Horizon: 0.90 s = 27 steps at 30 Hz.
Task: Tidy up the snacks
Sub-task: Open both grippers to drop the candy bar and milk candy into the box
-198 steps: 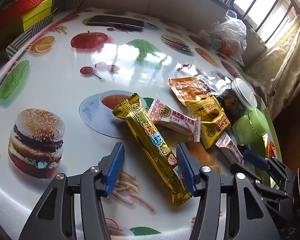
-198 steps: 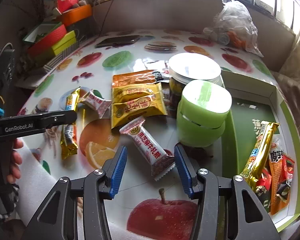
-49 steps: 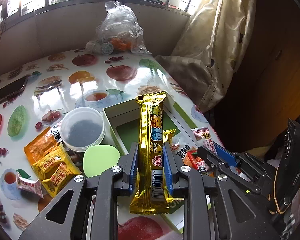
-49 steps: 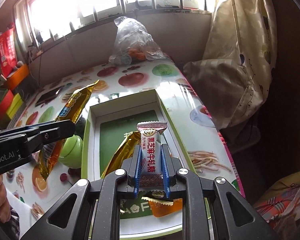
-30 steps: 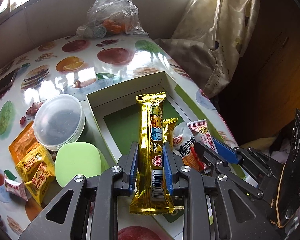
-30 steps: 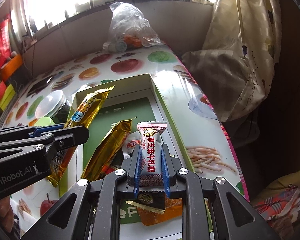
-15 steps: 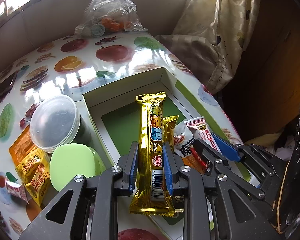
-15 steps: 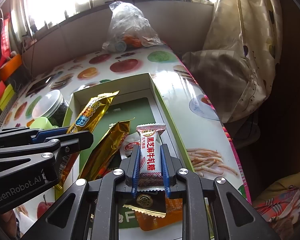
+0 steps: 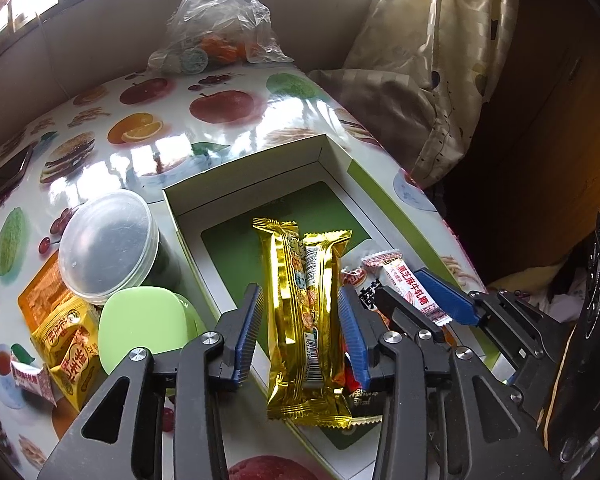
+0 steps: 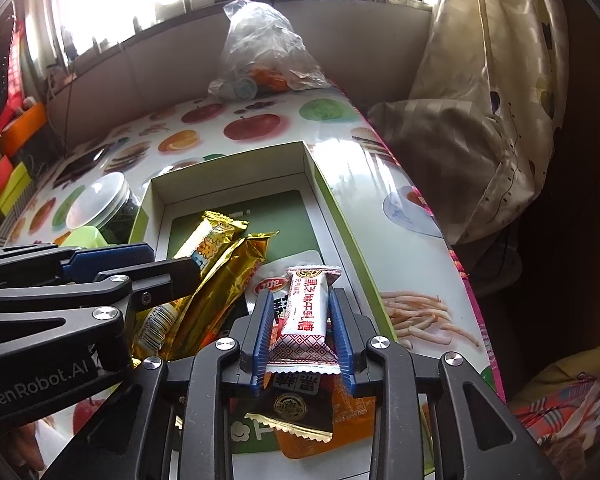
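Observation:
My left gripper (image 9: 300,324) is open over the green-and-white box (image 9: 244,168). The gold bar (image 9: 290,300) it held lies loose between its fingers, on a second gold bar (image 9: 324,280) in the box. My right gripper (image 10: 302,330) is open just beside it; the white-and-red candy (image 10: 306,312) rests loose between its fingers (image 10: 262,330) above other packets in the box. The right gripper (image 9: 412,304) also shows in the left wrist view with the candy (image 9: 408,288). The left gripper's arm (image 10: 100,276) shows in the right wrist view.
Left of the box stand a clear-lidded jar (image 9: 108,248) and a green tub (image 9: 140,328). Yellow and orange snack packets (image 9: 68,336) and a small red-white candy (image 9: 32,376) lie on the fruit-print table. A plastic bag (image 9: 216,24) sits at the far edge. A curtain (image 9: 440,60) hangs right.
Both grippers have lowered towards the box and opened. The gold bar and the candy are released and sit loose between the fingers.

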Motion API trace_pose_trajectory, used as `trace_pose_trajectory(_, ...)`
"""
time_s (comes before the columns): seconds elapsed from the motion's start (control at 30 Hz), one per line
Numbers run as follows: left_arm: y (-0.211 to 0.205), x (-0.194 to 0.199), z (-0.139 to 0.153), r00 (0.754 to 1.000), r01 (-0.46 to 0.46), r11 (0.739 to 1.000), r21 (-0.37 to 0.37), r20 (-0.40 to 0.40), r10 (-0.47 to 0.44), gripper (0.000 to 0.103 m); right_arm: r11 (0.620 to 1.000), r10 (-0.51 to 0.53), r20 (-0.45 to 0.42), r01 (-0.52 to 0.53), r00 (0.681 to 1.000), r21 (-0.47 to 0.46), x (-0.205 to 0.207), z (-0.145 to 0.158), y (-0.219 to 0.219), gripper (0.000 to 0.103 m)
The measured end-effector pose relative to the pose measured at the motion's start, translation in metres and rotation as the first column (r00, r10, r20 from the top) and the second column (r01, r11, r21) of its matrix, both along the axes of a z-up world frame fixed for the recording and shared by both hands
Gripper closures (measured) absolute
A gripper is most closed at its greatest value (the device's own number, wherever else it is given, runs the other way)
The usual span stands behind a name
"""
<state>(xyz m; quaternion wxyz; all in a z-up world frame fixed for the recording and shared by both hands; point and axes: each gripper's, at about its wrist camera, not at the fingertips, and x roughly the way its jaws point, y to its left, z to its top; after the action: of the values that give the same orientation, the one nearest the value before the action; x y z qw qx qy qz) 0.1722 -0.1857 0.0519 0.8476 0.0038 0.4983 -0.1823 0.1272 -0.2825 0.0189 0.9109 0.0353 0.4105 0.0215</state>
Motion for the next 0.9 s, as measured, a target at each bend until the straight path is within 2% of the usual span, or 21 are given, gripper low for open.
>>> trace_pose_trajectory(0.4,0.007,-0.008,0.014,0.999,-0.008,1.0,-0.011,0.031,0.009,0.062,1.0,-0.005,0.02,0.004,1.0,0.013,-0.01,0.011,0.001,0.061)
trace_pose_trajectory(0.9,0.031,-0.043,0.047,0.991,-0.029,0.999,-0.013,0.128,0.03,0.062,1.0,0.002,0.063,-0.003,0.998,0.015,-0.036,0.034,0.017,0.06)
